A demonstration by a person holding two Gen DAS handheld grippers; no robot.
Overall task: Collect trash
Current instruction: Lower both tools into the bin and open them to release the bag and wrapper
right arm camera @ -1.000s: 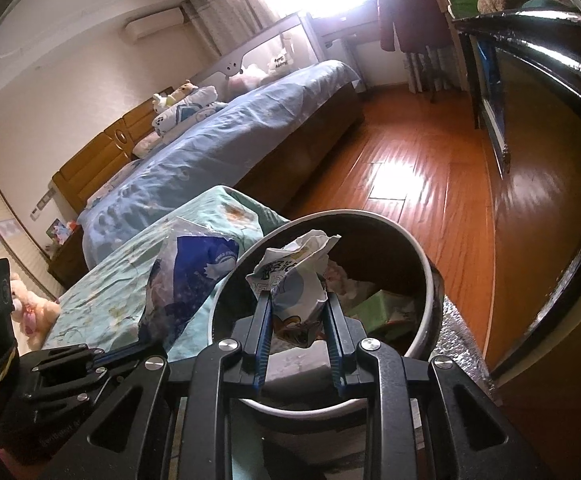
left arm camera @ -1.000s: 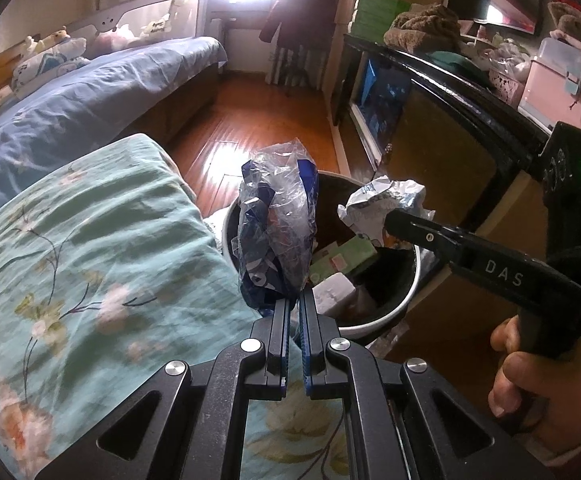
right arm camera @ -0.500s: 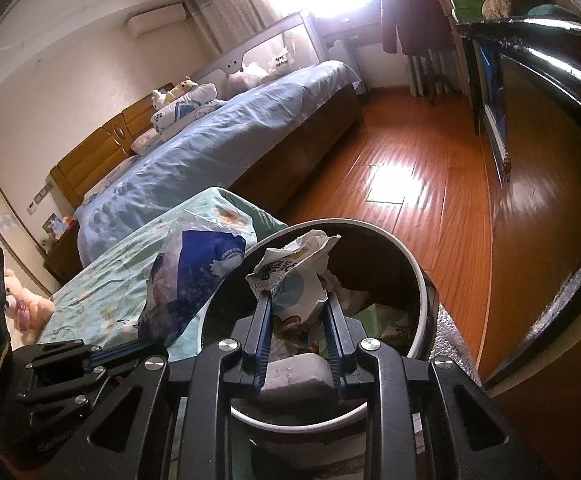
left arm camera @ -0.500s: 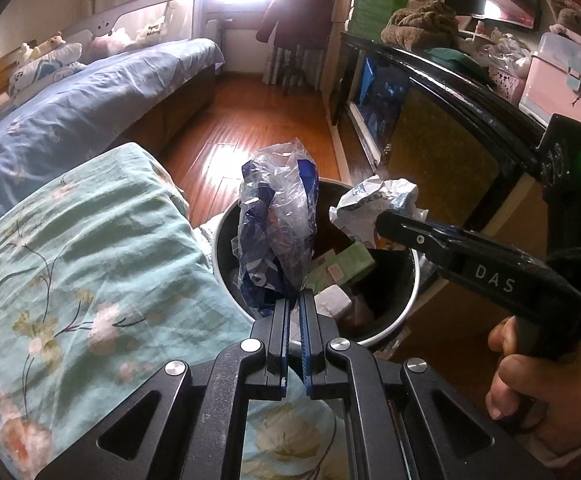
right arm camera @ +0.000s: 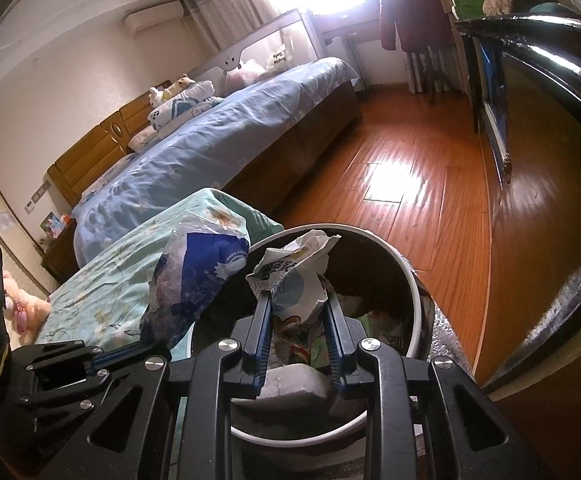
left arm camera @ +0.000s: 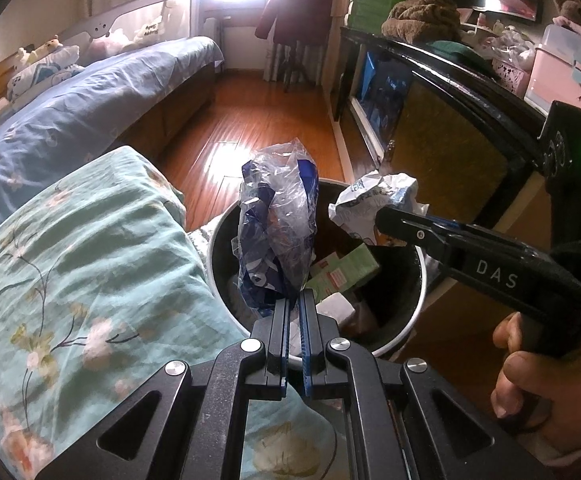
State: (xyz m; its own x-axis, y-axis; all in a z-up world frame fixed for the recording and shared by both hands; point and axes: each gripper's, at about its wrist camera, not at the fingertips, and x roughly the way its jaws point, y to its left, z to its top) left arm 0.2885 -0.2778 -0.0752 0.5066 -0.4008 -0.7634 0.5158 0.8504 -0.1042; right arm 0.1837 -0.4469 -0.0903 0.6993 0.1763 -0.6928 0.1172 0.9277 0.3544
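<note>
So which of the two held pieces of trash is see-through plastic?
The blue-and-clear plastic bag pinched in the left gripper; the right gripper holds an opaque crumpled white printed paper wrapper.

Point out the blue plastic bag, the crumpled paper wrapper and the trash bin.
blue plastic bag [left arm camera: 276, 236]: left wrist view, on the middle of the crinkled film.
crumpled paper wrapper [right arm camera: 294, 284]: right wrist view, on its printed face.
trash bin [left arm camera: 421, 280]: left wrist view, on the white rim's right side.

Bin mouth: open above the bin [right arm camera: 408, 280], partly filled with a green box [left arm camera: 344, 274].
Left: bed [left arm camera: 90, 248] touching.
Right: dark cabinet [left arm camera: 450, 152] near.
</note>
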